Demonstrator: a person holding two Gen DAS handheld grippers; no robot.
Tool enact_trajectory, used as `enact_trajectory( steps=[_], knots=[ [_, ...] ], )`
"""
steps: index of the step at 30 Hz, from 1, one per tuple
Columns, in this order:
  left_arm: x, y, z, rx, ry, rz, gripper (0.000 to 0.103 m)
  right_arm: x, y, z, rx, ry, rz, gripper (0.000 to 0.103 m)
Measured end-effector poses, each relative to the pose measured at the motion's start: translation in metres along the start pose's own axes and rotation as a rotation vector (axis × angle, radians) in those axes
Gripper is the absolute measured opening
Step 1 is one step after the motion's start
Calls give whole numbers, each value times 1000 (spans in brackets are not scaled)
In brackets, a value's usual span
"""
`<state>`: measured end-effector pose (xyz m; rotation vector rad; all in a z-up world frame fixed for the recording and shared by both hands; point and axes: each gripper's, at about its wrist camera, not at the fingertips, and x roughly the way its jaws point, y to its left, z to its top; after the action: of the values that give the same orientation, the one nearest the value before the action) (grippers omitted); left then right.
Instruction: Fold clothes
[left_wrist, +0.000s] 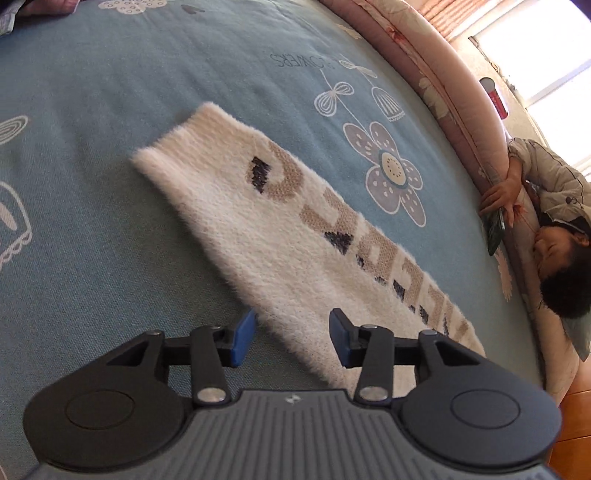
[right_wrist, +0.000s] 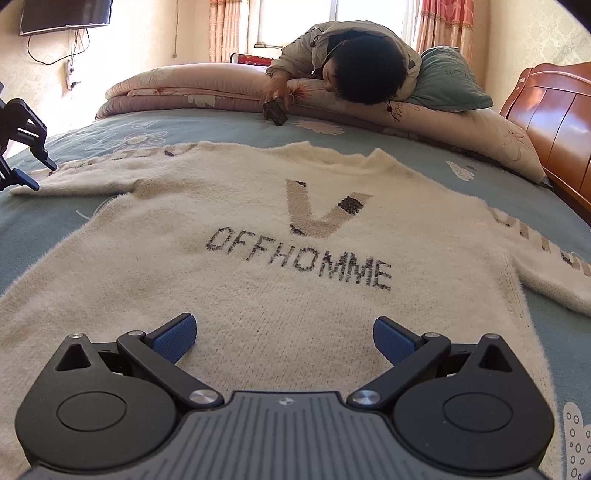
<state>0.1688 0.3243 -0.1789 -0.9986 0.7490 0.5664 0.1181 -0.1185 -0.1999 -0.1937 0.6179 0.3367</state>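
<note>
Sweater: a cream, fuzzy sweater (right_wrist: 280, 258) lies spread flat, front up, on the bed (right_wrist: 229, 125), with a large V and the word OFFHOMME knitted on the chest; its neck points toward the far side of the bed.
Sleeves: both are laid out to the sides; the sleeve (left_wrist: 280, 236) in the left wrist view runs straight across the blue sheet, cuff at the far end, tan and dark letters along it.
Left gripper: the left gripper (left_wrist: 291, 338) hangs low over that sleeve with its jaws apart; nothing is pinched between them.
Left pads: the blue pad (left_wrist: 243, 341) on one side sits just off the sleeve's edge over bare sheet, the other over the knit, so the sleeve's edge lies between the two.
Left gripper from the right wrist view: it shows at the frame's left edge, right at the sleeve; whether it touches the cloth cannot be told.
Right gripper: the right gripper (right_wrist: 284, 338) has its jaws spread wide and holds nothing; it hovers over the lower body of the sweater, the lettering just beyond its tips.
Far side: a person (right_wrist: 354, 62) leans over rolled quilts (right_wrist: 184, 92), a dark object in hand.
</note>
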Motion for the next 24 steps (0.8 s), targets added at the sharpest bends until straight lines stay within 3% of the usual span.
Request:
enact_trajectory(
  steps=[3,11,18,22,24],
  knots=[
    [3,19,0,-46,-11,1,48,0,2,-1,-17,-6,-5,103],
    [16,41,15,-136,-65,-98,48,2,1,-3,-15,-3,0,103],
    [32,62,25,-233,-134,-228,49,5,1,-5,-23,0,1,103],
    [42,62,35,-258,-155,-256,49,5,1,-5,-25,-1,1,103],
    [45,54,39,-230,-160,-224,45,6,1,-6,-27,-1,1,103]
  ],
)
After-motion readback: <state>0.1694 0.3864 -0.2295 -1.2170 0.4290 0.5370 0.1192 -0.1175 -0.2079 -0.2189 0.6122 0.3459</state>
